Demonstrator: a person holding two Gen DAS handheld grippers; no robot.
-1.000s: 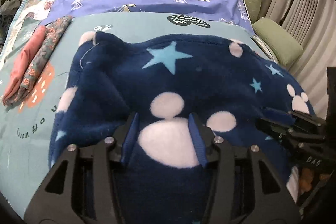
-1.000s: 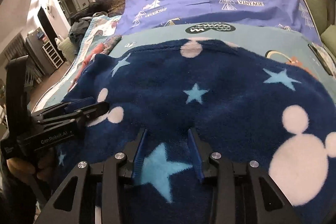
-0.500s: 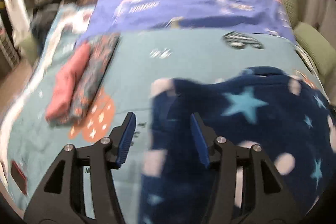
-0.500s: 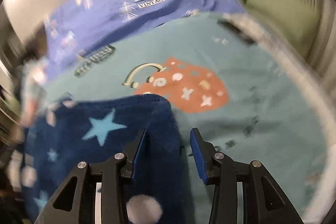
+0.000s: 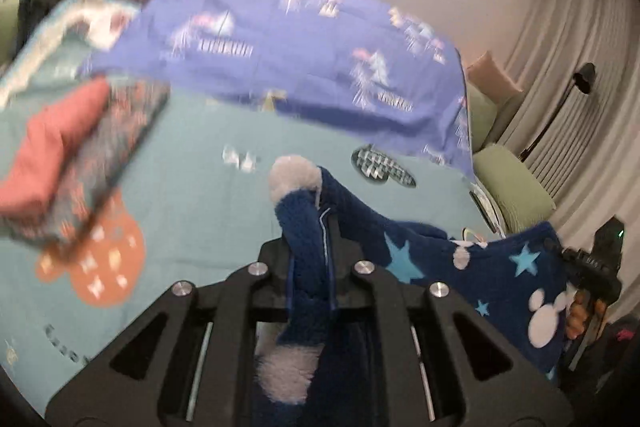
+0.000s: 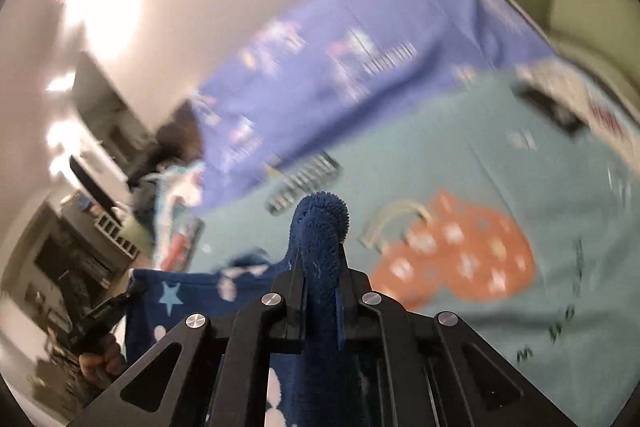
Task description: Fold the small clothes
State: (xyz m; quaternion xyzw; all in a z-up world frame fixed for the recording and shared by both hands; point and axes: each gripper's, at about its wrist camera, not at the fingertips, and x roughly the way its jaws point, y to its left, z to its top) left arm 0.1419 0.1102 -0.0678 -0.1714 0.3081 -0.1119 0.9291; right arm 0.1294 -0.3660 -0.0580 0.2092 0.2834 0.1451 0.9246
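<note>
The left gripper (image 5: 310, 255) is pressed together on an edge of the fleece (image 5: 496, 279), a navy garment with light stars and white mouse-head shapes. A bunched fold with a white patch pokes up past the fingertips at the centre of the left view, and more fleece hangs down between the black finger mounts toward the bottom edge. From the pinch the cloth runs to the right side of that frame, its top edge stretched roughly level. There, at the lower right, it meets the other tool, seen from outside with a hand (image 5: 580, 315) on its handle.

The right gripper (image 6: 320, 279) is likewise clamped on the fleece (image 6: 322, 227). A rounded navy tuft stands upright above its fingertips at the centre of the right view, and cloth drops between the mounts below. From here the garment extends to the lower left of the frame, where the left tool and its hand (image 6: 100, 357) hold the far corner.

So the fleece hangs between the two tools, long axis running from one to the other, raised off the bed (image 5: 192, 195) with its teal sheet behind it. At the left of the left view lies a folded pile (image 5: 68, 155) of pink and patterned cloth. A purple blanket (image 5: 304, 55) covers the upper centre. Both views are motion-blurred.
</note>
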